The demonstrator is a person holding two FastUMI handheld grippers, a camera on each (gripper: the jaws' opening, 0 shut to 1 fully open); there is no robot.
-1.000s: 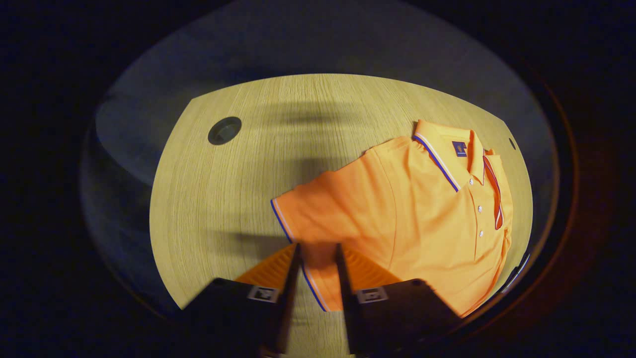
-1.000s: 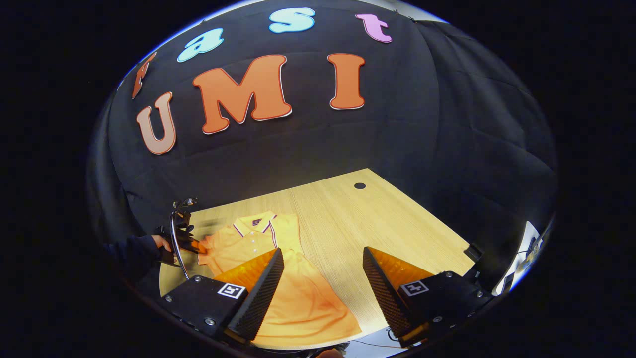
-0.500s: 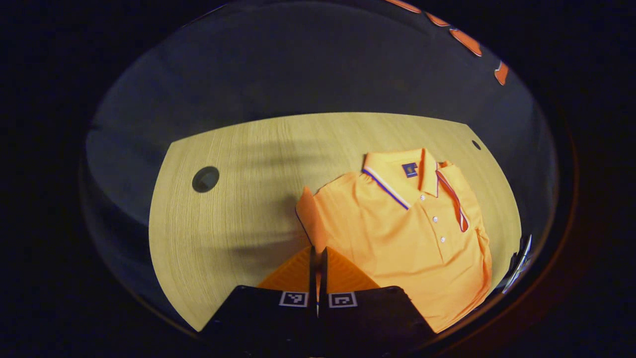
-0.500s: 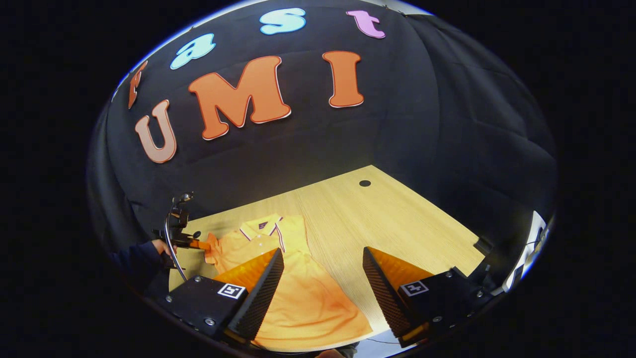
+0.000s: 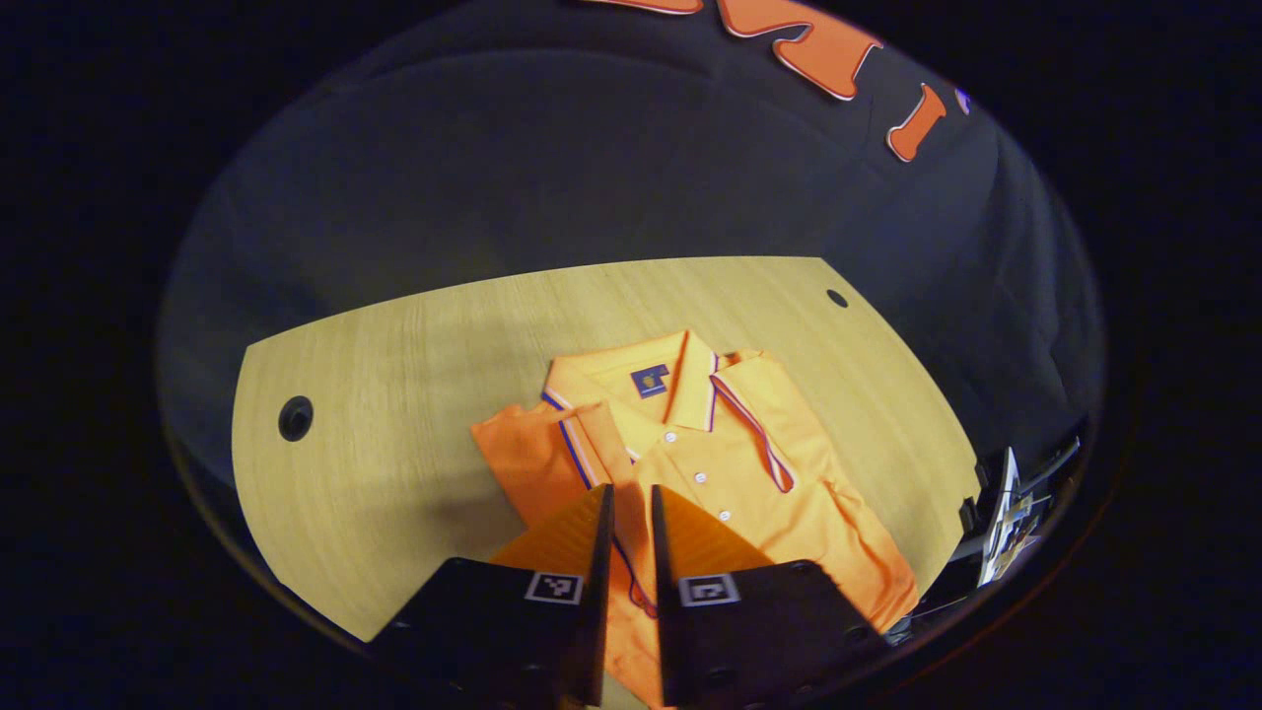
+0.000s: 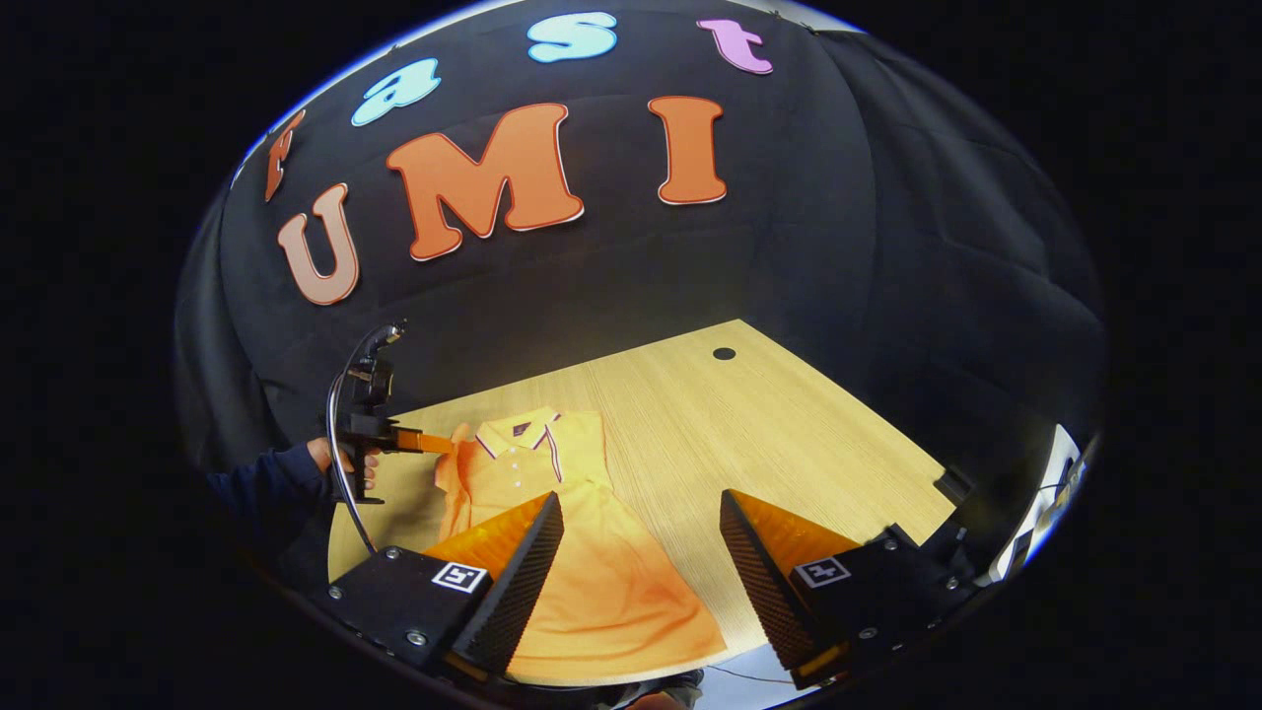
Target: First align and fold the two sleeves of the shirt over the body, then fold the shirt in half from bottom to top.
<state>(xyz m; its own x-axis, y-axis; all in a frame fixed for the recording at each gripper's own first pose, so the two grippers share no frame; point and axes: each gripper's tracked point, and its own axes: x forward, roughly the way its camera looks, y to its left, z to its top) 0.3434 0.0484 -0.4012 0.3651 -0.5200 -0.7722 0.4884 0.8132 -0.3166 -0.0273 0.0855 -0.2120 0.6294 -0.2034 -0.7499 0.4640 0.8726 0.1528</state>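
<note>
In the left gripper view, the left gripper [image 5: 627, 503] has its fingers drawn to a narrow gap with the sleeve [image 5: 552, 459] pinched between them, the cloth lifted and turned over toward the collar [image 5: 680, 380]. The shirt [image 5: 749, 473] lies front up on the tabletop [image 5: 394, 394]. In the right gripper view, the right gripper [image 6: 641, 518] hangs wide and empty above the shirt's lower part [image 6: 611, 592], near the tabletop's front edge.
</note>
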